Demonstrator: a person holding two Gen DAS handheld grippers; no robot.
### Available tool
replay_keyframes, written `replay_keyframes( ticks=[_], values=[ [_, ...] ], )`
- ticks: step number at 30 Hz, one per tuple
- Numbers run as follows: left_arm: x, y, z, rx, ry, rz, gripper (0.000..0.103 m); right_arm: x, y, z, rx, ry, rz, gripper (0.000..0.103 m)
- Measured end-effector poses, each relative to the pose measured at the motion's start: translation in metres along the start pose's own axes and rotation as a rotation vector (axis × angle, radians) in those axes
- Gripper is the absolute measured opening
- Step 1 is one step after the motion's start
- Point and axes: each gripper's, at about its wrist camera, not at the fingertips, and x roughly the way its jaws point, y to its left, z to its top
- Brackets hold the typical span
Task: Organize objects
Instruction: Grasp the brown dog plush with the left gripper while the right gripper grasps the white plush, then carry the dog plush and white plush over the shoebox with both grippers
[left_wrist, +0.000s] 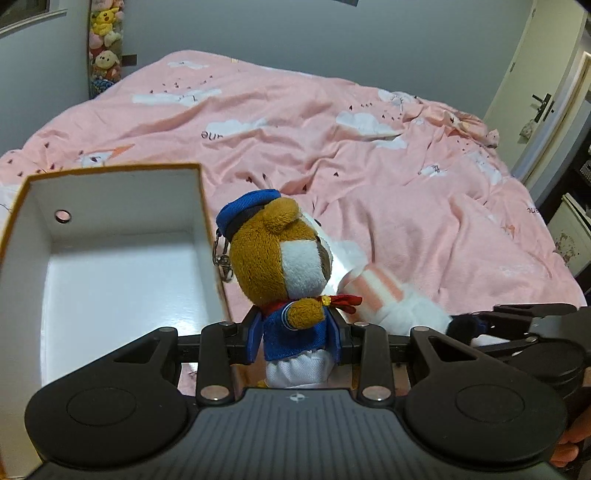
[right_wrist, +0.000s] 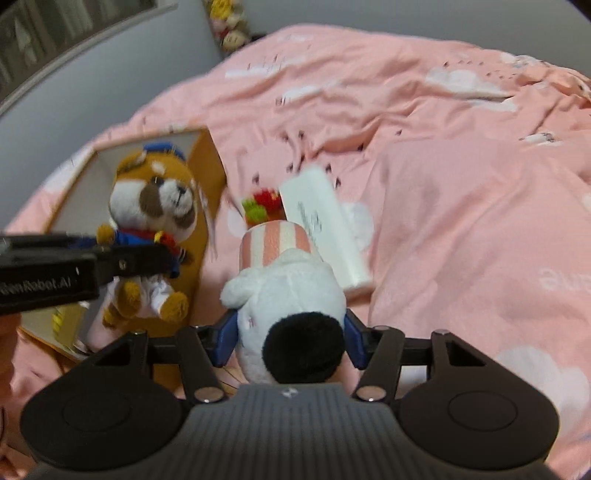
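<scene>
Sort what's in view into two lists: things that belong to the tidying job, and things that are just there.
Part of the job:
- brown sailor plush, gripped by the left gripper
- white plush with striped hat, gripped by the right gripper
- open box
- white packet
- small red and green toy

Just there:
- pink duvet
- plush toys by the wall
- door

A brown plush dog in a blue sailor cap and jacket (left_wrist: 284, 266) is held upright beside an open white-lined cardboard box (left_wrist: 110, 258), near a white plush toy with a pink-striped hat (right_wrist: 288, 280).
</scene>
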Motion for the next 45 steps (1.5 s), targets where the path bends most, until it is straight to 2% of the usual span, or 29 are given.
replay_keyframes(
  ticks=[4,11,15,19,24,30,33,39,45],
  values=[
    [-0.023,0.008,0.002,0.018,-0.027,0.008,0.04,-0.027,0.015,0.003,0.022,-0.089,0.031,0.059],
    [-0.056,0.034,0.007,-0.013,-0.109,0.09,0.04,-0.048,0.051,0.026,0.047,-0.217,0.107,0.06],
    [-0.065,0.053,0.011,-0.015,-0.136,0.214,0.04,-0.037,0.08,0.043,0.042,-0.216,0.154,0.06],
    [-0.063,0.075,0.012,-0.019,-0.098,0.286,0.04,-0.015,0.11,0.056,0.042,-0.192,0.192,0.06],
    [-0.073,0.094,0.008,-0.016,-0.139,0.412,0.04,0.026,0.14,0.063,0.094,-0.109,0.265,0.06],
    [-0.08,0.115,0.009,-0.044,-0.164,0.48,0.04,0.069,0.162,0.063,0.169,-0.021,0.344,0.06],
    [-0.076,0.129,0.008,-0.063,-0.151,0.479,0.04,0.085,0.166,0.061,0.212,0.017,0.375,0.06],
    [-0.079,0.15,0.01,-0.118,-0.174,0.451,0.04,0.119,0.165,0.057,0.278,0.09,0.363,0.06],
    [-0.071,0.16,0.013,-0.153,-0.163,0.378,0.04,0.152,0.179,0.052,0.294,0.183,0.371,0.06]
  ],
)
